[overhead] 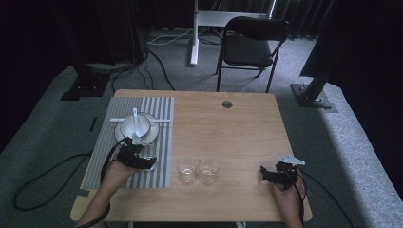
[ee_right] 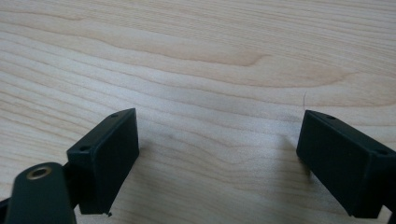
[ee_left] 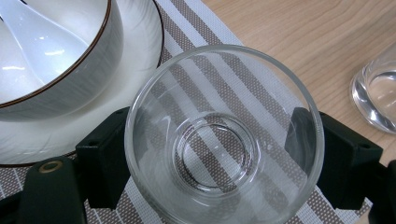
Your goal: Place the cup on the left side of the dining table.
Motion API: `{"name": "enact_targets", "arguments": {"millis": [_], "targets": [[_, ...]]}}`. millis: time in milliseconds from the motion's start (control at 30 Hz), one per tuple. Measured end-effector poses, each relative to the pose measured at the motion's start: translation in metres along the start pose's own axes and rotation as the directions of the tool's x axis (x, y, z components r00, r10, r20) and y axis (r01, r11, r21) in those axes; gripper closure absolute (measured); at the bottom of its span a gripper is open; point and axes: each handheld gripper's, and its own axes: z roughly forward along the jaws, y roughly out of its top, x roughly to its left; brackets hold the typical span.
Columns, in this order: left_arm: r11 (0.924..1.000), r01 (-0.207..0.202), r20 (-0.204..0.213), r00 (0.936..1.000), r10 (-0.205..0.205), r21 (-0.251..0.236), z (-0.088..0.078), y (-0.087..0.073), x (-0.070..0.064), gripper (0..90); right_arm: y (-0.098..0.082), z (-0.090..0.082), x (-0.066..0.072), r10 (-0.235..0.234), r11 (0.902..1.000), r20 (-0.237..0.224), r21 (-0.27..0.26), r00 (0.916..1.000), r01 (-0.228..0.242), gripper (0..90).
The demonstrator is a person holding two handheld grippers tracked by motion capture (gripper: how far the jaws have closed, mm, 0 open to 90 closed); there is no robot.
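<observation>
The left hand-held gripper (ee_left: 212,154) squeezes a glass (ee_left: 224,135); the plate (ee_left: 140,60) sits at ten o'clock.

Both grippers, left gripper (overhead: 135,153) and right gripper (overhead: 278,175), are black, with blocky rectangular jaws, brass-ringed screw holes and trailing black cables; the right carries a grey three-cornered plate.

Light wooden surface (overhead: 237,123), grey-and-white striped placemat (overhead: 161,107) flat on its left part, two clear glasses (overhead: 198,170) side by side on bare wood near centre front, round grommet (overhead: 227,104) near far edge.
</observation>
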Motion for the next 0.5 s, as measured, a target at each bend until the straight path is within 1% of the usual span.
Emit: {"name": "enact_targets", "arguments": {"millis": [133,167,200,233,267,333,400,433,500], "targets": [[0.9999,0.002,0.0,1.0,-0.002,-0.017,0.0,-0.002,0.0,17.8,0.0,0.0,0.0,0.0,1.0,0.0,0.0,1.0,0.0,12.4],[0.9995,0.018,0.035,0.9992,-0.017,-0.026,0.001,-0.003,0.002,15.6,0.0,0.0,0.0,0.0,1.0,0.0,0.0,1.0,0.0,12.4],[0.9994,0.021,0.04,0.999,-0.019,-0.03,0.001,-0.003,0.002,7.3,0.0,0.0,0.0,0.0,1.0,0.0,0.0,1.0,0.0,12.4],[0.9992,0.022,0.034,0.9992,-0.021,-0.034,0.0,-0.004,0.003,1.3,0.0,0.0,0.0,0.0,1.0,0.0,0.0,1.0,0.0,12.4],[0.9982,0.033,0.036,0.9988,-0.031,-0.051,-0.001,-0.005,0.003,1.2,0.0,0.0,0.0,0.0,1.0,0.0,0.0,1.0,0.0,12.4],[0.9971,0.047,0.056,0.9975,-0.044,-0.06,-0.003,-0.006,0.005,1.1,0.0,0.0,0.0,0.0,1.0,0.0,0.0,1.0,0.0,12.4],[0.9967,0.038,0.044,0.9984,-0.034,-0.072,-0.003,-0.008,0.005,1.1,0.0,0.0,0.0,0.0,1.0,0.0,0.0,1.0,0.0,12.4],[0.996,0.039,0.054,0.9979,-0.035,-0.08,-0.004,-0.01,0.005,1.1,0.0,0.0,0.0,0.0,1.0,0.0,0.0,1.0,0.0,12.4],[0.9953,0.049,0.048,0.9978,-0.045,-0.083,-0.003,-0.013,0.006,1.1,0.0,0.0,0.0,0.0,1.0,0.0,0.0,1.0,0.0,12.4]]}}
